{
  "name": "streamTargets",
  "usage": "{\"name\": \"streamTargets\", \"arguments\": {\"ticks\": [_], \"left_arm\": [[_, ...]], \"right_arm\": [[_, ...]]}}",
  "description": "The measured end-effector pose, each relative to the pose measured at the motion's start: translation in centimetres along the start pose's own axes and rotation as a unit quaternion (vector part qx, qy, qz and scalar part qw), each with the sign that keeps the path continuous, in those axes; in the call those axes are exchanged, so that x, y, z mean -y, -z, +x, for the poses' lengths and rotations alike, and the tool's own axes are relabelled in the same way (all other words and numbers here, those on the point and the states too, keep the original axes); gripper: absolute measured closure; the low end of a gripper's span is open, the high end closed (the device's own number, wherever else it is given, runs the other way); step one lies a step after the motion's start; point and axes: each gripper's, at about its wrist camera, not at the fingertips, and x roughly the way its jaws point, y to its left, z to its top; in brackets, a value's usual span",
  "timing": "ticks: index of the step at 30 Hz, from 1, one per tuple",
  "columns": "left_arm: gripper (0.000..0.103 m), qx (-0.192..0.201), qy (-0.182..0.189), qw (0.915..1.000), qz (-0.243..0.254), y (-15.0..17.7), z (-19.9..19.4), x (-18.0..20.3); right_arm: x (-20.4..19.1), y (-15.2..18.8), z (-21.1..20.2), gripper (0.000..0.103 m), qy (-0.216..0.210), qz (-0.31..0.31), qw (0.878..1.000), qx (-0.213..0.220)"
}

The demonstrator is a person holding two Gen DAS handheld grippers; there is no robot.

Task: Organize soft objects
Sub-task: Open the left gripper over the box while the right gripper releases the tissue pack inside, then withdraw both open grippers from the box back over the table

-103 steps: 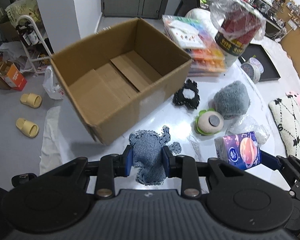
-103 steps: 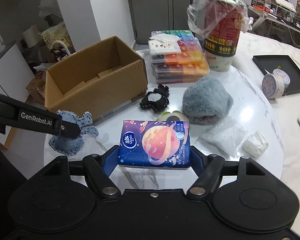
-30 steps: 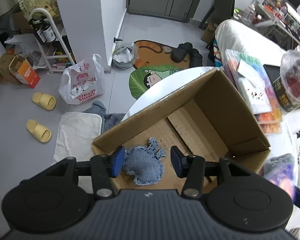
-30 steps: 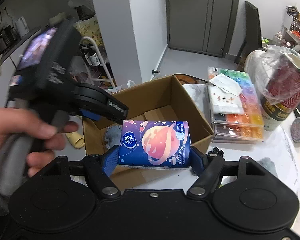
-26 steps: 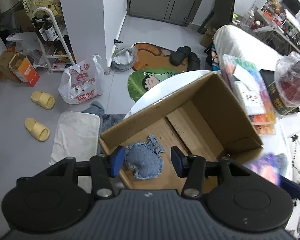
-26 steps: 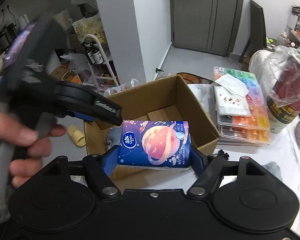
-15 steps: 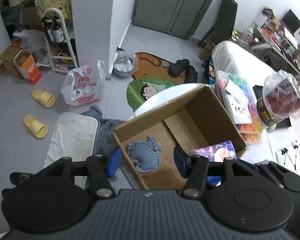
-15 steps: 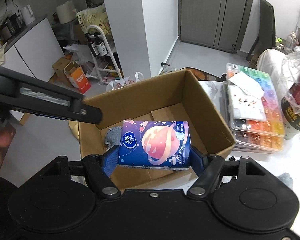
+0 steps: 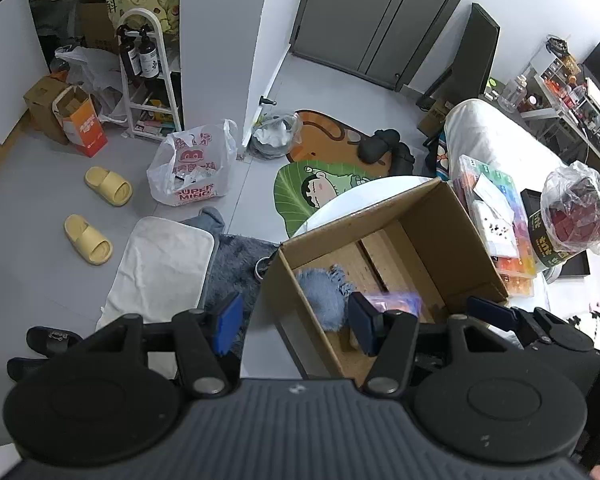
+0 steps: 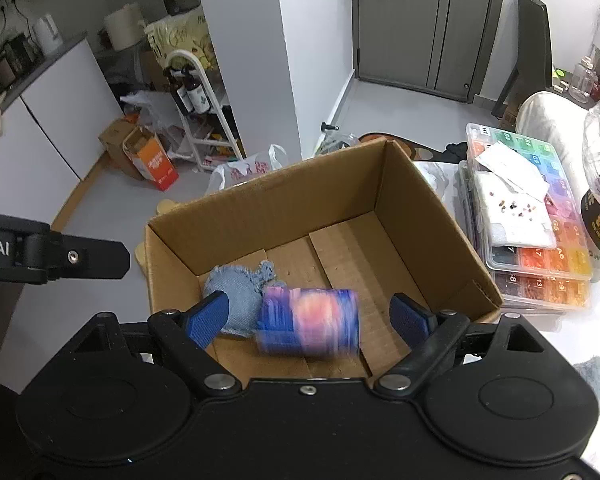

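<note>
Your left gripper (image 9: 294, 322) has its fingers spread wide with nothing between them; it sits above the box's near-left corner, partly over the floor. In the cardboard box (image 10: 284, 200), the blue denim plush (image 10: 236, 286) lies at the near-left on the bottom flaps. The tissue pack (image 10: 309, 322), motion-blurred, sits just right of the plush, touching or overlapping it. Your right gripper (image 10: 310, 318) is spread wide over the box; the pack lies between the fingers, clear of both pads. At right, stacked colour organiser trays (image 10: 540, 240) stand beside the box.
</note>
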Motion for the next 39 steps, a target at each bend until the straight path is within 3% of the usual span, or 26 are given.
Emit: {"name": "streamTargets", "arguments": {"ticks": [8, 16, 23, 29, 39], "left_arm": [[0.032, 0.016, 0.004, 0.9997, -0.016, 1.0, -0.9, 0.0], [0.024, 0.019, 0.004, 0.9997, 0.013, 2.5, -2.2, 1.7], [0.024, 0.065, 0.018, 0.9973, 0.029, 4.3, -4.4, 2.9], [0.024, 0.053, 0.024, 0.9971, 0.048, 5.8, -5.7, 4.3], [0.024, 0.072, 0.012, 0.9936, 0.087, 9.0, -8.5, 5.4]], "right_arm": [[1.5, 0.8, -4.4, 0.008, -0.012, 0.024, 0.999, 0.035], [3.1, 2.7, -7.9, 0.0, -0.014, 0.042, 0.998, 0.047], [4.7, 4.7, -10.5, 0.0, -0.005, 0.067, 0.996, 0.06], [5.7, 6.4, -13.2, 0.0, -0.006, 0.082, 0.994, 0.074], [6.8, 9.5, -16.1, 0.0, -0.002, 0.105, 0.991, 0.088]]}}
